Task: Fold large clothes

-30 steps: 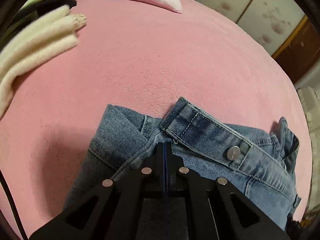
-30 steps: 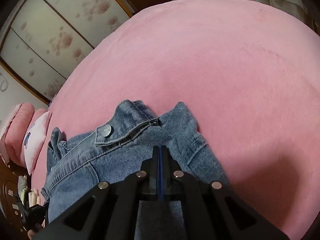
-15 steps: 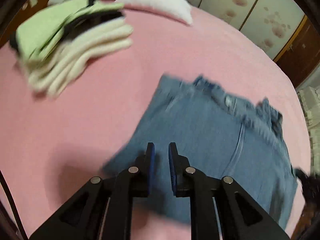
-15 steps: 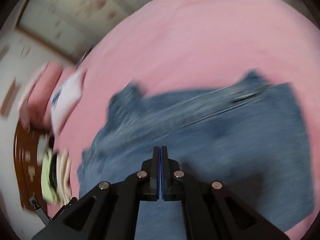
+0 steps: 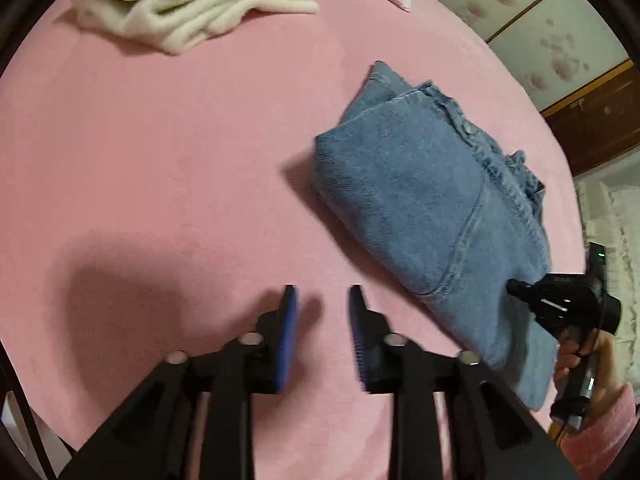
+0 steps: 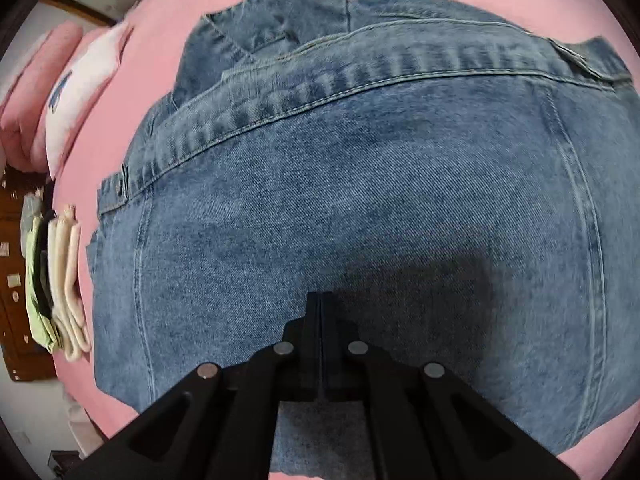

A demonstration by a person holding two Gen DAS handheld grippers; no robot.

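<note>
A folded blue denim garment (image 5: 432, 208) lies on the pink bed cover (image 5: 180, 152); in the right wrist view the denim garment (image 6: 360, 184) fills most of the frame. My left gripper (image 5: 322, 300) is open and empty, over bare pink cover to the left of the denim. My right gripper (image 6: 321, 300) is shut with nothing between its pads, hovering close above the denim's back panel. In the left wrist view the right gripper (image 5: 516, 286) shows at the garment's right edge, held by a hand.
A stack of folded cream and green clothes (image 5: 200, 4) lies at the far left of the bed; it also shows in the right wrist view (image 6: 56, 280). A white pillow (image 6: 80, 84) and a pink cushion (image 6: 36, 80) lie near the bed's head. Patterned wall panels (image 5: 540, 32) stand beyond.
Both grippers let go of the denim and pulled back. The left gripper opened and moved left off the garment. The garment now lies folded flat.
</note>
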